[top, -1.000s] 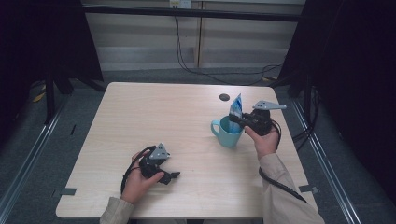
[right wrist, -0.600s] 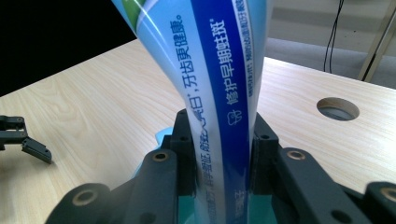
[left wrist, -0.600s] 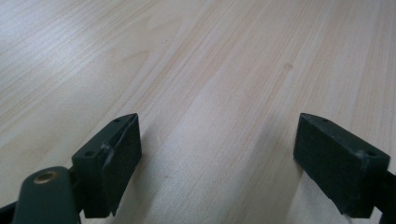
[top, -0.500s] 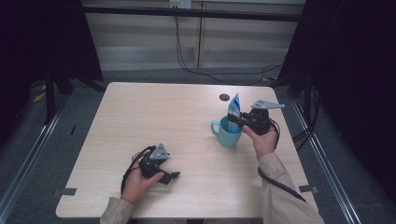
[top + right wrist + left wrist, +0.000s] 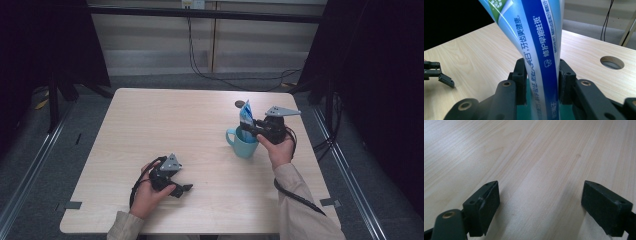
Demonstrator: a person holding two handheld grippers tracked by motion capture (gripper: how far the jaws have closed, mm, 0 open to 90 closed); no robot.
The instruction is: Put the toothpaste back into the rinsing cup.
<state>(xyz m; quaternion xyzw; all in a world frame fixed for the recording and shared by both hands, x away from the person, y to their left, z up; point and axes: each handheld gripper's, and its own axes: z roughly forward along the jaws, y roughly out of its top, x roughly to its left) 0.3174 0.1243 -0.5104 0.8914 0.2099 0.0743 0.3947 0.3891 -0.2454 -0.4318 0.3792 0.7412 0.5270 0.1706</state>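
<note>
The right gripper (image 5: 541, 75), jaws just easing apart, seemingly still pinches the toothpaste tube (image 5: 541, 37) standing in the teal mug (image 5: 246, 145); the left gripper (image 5: 540, 205) rests spread.

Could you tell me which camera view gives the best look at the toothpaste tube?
The right gripper view: the toothpaste tube stands between the right gripper jaws, its print sharp. The high view shows it small, standing in the teal mug.
</note>
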